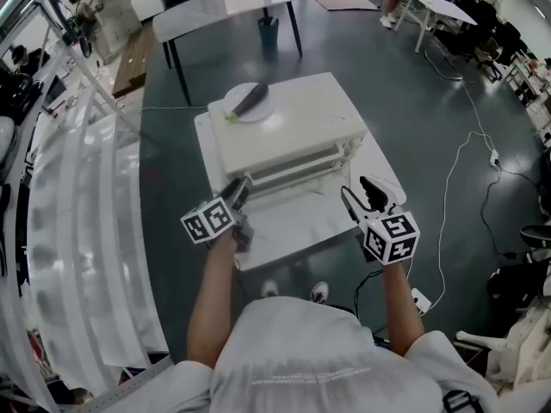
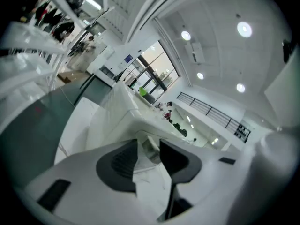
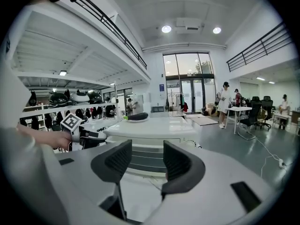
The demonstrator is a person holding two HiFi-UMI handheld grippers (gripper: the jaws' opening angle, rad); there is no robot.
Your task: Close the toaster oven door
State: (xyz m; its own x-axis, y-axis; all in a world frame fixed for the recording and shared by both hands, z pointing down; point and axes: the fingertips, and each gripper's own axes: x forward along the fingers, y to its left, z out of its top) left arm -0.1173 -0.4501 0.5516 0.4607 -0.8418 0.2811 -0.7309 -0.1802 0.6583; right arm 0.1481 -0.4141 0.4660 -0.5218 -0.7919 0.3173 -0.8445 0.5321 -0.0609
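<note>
A white toaster oven (image 1: 293,127) stands on a low white table (image 1: 284,231). Its door (image 1: 293,172) on the near side is raised against the front; whether it is fully shut I cannot tell. My left gripper (image 1: 239,188) is at the oven's near left corner, jaws open and empty. In the left gripper view the gripper (image 2: 149,146) looks along the oven's edge (image 2: 119,114). My right gripper (image 1: 360,194) hovers off the near right corner, open and empty. The right gripper view shows that gripper (image 3: 146,153) facing the oven front (image 3: 150,146).
A white plate (image 1: 248,103) with a dark vegetable (image 1: 252,95) rests on the oven top. A dark-legged table (image 1: 224,7) and a bin (image 1: 268,31) stand behind. White curved racks (image 1: 69,213) run along the left. A cable (image 1: 448,205) and power strip (image 1: 421,299) lie on the floor at right.
</note>
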